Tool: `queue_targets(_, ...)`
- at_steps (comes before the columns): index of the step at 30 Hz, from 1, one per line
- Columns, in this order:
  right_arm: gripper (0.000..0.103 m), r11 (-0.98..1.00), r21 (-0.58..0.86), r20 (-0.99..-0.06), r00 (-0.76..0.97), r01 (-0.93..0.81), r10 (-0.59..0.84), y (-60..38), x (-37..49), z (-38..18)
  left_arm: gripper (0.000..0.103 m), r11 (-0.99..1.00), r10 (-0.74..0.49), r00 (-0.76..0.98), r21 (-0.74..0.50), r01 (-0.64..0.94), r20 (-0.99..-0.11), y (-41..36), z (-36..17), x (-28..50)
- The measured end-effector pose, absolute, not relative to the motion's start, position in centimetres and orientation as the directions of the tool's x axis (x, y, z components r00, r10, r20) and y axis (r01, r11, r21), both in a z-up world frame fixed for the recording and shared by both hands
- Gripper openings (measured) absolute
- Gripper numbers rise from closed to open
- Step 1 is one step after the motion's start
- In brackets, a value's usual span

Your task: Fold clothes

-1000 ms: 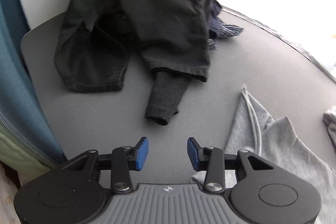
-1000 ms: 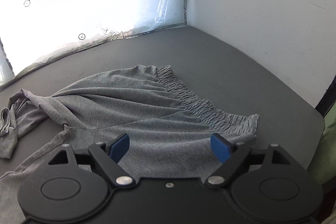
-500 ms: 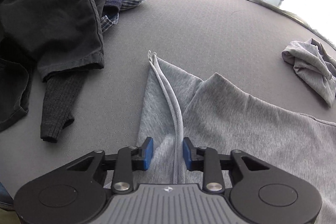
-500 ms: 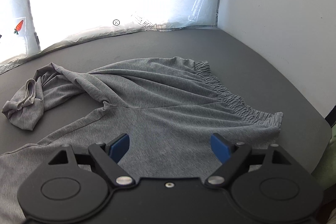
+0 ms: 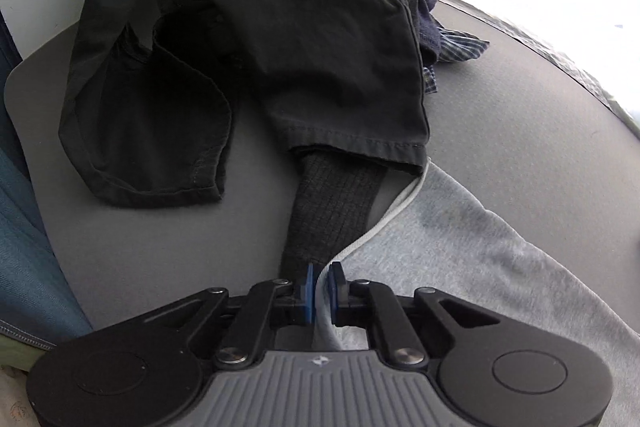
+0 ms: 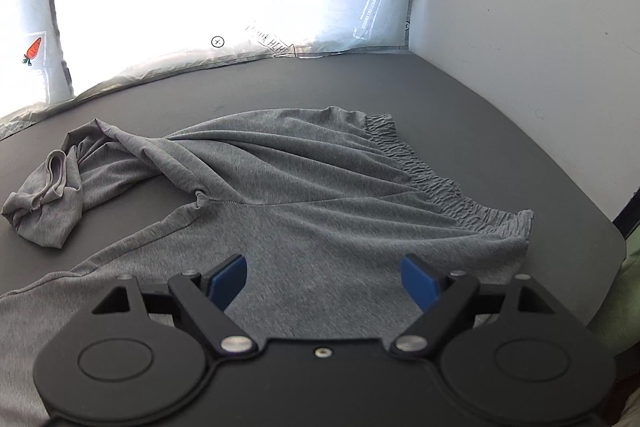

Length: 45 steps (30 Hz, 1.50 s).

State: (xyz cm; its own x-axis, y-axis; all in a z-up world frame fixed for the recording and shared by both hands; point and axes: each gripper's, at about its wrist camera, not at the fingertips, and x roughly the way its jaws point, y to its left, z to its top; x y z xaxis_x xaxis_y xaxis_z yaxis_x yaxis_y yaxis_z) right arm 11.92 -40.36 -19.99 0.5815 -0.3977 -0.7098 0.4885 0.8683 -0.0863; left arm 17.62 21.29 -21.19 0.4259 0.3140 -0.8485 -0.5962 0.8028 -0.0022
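The grey trousers (image 6: 304,195) are lying spread across the dark table (image 6: 460,99), and your left gripper (image 5: 320,285) is pinching their pale edge at one leg end, pads nearly together with the cloth between them. From there the leg (image 5: 480,259) is running away to the right of that gripper, so the long axis is stretching from your left hand toward the gathered waistband (image 6: 440,183) on the far right. Your right gripper (image 6: 324,279) is hovering over the middle of the fabric with its jaws standing wide apart and holding nothing; it is the nearer one to the waistband. The other leg is lying bunched (image 6: 44,199). A dark ribbed cuff (image 5: 332,211) from the black pile (image 5: 280,27) is sitting just beside the pinched edge, and the gripper body is hiding whether they are touching.
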Motion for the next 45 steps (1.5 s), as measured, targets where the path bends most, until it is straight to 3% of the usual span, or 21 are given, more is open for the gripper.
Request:
queue_targets(4, 0.085, 0.872, -0.085, -0.712, 0.583, 0.481, -0.391, -40.3, 11.9, -20.1, 0.030, 0.806, 0.281, 0.478, -0.066, -0.588, -0.832, 21.2, -20.5, 16.2)
queue_targets(6, 0.085, 0.872, -0.079, -0.716, 0.581, 0.483, -0.386, -40.4, 11.8, -20.2, 0.037, 0.821, 0.290, 0.459, -0.028, -0.571, -0.840, 20.0, -21.0, 16.1)
queue_targets(11, 0.085, 0.873, -0.077, -0.721, 0.578, 0.481, -0.382, -41.2, 11.4, -20.2, 0.037, 0.809, 0.335, 0.317, 0.098, -0.580, -0.887, 18.0, -23.7, 16.2)
queue_targets(19, 0.088, 0.868, -0.071, -0.707, 0.589, 0.491, -0.391, -46.5, 10.3, -20.4, 0.045, 0.847, 0.346, 0.394, 0.102, -0.522, -0.852, 12.7, -21.8, 17.2)
queue_targets(24, 0.088, 0.870, -0.038, -0.689, 0.618, 0.491, -0.378, -51.9, 11.2, -21.3, 0.052, 0.864, 0.295, 0.465, 0.025, -0.504, -0.835, 7.2, -20.2, 18.4)
queue_targets(31, 0.088, 0.854, -0.011, -0.715, 0.593, 0.521, -0.370, -61.0, 14.2, -23.8, 0.054, 0.912, 0.219, 0.501, -0.007, -0.411, -0.837, -2.1, -20.6, 21.8)
queue_targets(37, 0.088, 0.864, -0.088, -0.710, 0.577, 0.496, -0.404, -64.5, 19.7, -24.7, 0.056, 0.938, 0.123, 0.497, -0.064, -0.342, -0.859, -8.4, -22.8, 26.4)
queue_targets(45, 0.088, 0.852, -0.061, -0.724, 0.564, 0.520, -0.396, -66.6, 30.0, -26.6, 0.061, 0.947, 0.048, 0.500, -0.120, -0.299, -0.865, -10.4, -23.7, 36.0)
